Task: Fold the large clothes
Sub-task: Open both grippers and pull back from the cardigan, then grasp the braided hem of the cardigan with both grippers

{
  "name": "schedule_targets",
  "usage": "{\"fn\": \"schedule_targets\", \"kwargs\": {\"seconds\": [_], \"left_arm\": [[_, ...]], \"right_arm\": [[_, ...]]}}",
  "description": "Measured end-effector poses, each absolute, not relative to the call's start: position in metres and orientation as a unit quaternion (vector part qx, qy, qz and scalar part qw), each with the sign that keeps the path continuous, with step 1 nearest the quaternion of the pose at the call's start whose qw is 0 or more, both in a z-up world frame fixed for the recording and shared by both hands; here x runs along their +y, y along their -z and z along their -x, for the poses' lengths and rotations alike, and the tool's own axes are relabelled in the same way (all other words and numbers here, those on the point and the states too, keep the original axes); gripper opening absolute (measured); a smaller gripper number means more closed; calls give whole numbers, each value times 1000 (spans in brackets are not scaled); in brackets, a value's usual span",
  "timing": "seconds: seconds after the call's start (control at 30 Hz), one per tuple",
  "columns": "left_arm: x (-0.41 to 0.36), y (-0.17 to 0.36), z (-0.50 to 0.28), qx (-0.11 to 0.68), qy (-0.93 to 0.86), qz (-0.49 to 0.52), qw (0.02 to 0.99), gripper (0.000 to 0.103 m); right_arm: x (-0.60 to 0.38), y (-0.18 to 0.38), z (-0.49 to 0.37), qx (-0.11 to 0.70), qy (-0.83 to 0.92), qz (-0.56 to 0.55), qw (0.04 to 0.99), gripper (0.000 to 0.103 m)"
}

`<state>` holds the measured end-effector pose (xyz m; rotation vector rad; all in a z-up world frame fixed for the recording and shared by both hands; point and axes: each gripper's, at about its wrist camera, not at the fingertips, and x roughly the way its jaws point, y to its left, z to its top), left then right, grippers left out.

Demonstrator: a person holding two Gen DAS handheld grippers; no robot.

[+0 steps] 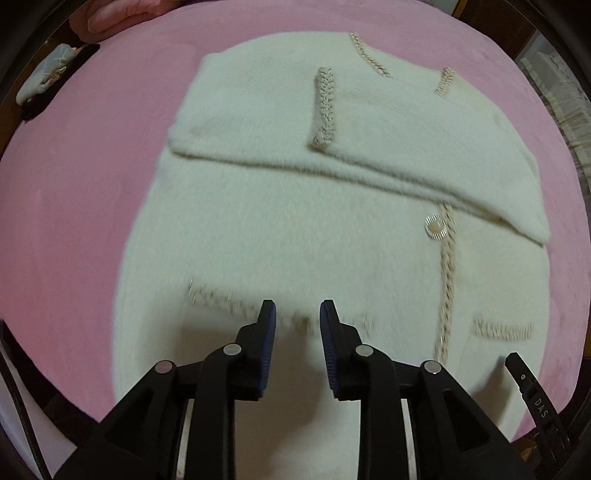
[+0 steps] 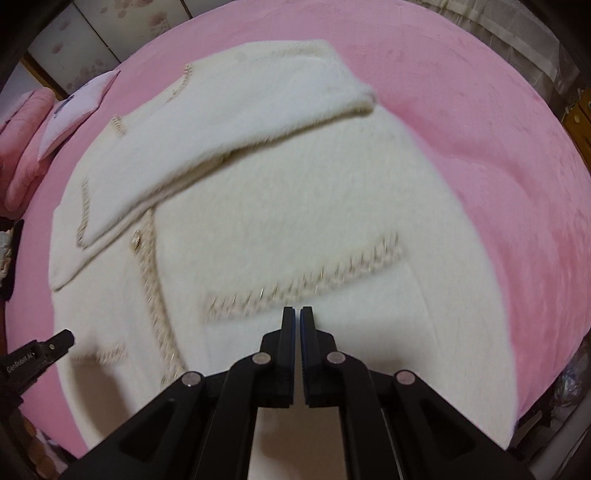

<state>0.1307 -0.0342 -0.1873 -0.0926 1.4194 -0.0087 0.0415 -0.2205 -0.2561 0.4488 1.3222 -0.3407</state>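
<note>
Cardigan (image 1: 295, 229), cream and fluffy, lies flat on the pink bed (image 1: 74, 206), both sleeves folded across the chest. I judge it soft, thick and limp, so I'd pinch it at the hem corners nearest me. My left hand-held gripper (image 1: 298, 308) hangs over the pocket trim (image 1: 221, 299), jaws parted and empty. My right hand-held gripper (image 2: 296, 314) is nearly closed, holding nothing. I read "DAS" on one tool, "GenRobot.AI" on the other.

Pink bed (image 2: 480, 110) filled most of the view; pink pillows (image 2: 26, 147) and a white cushion (image 2: 79, 107) sat far left of the tool, curtains (image 2: 517, 22) off to the upper right.
</note>
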Motion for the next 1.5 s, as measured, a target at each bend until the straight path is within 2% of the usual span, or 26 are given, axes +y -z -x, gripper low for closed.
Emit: {"fn": "schedule_targets", "kwargs": {"seconds": [0.1,0.13,0.17,0.2,0.23,0.27,0.33,0.43,0.5,0.67,1.13,1.37,1.5], "left_arm": [[-31,166,-91,640,15,37,767,39],[-48,166,-98,638,17,34,769,51],[-59,165,-99,634,18,31,772,62],[-59,154,-84,628,18,27,778,66],[-61,144,-74,625,18,24,780,72],[-61,135,-61,620,19,19,784,75],[-58,123,-47,617,21,16,787,77],[-54,114,-19,619,21,31,785,82],[-45,112,-1,624,12,48,780,83],[-25,132,21,648,-23,76,757,83],[7,211,66,672,-70,182,714,83],[20,256,81,691,-84,219,684,83],[21,265,81,686,-74,210,693,83]], "right_arm": [[-217,241,-18,599,153,-214,757,2],[-217,237,-11,596,154,-216,758,3],[-217,231,-1,592,154,-220,760,6],[-216,224,9,589,153,-221,762,8],[-214,219,18,586,152,-221,765,15],[-213,213,27,582,149,-218,769,24],[-210,201,43,576,144,-208,777,36],[-208,186,63,565,130,-198,790,42],[-206,179,80,555,116,-198,800,46],[-208,181,111,542,85,-213,808,47],[-245,262,178,548,121,-364,743,47],[-281,295,184,524,144,-431,720,47],[-306,297,179,501,167,-432,731,46]]}}
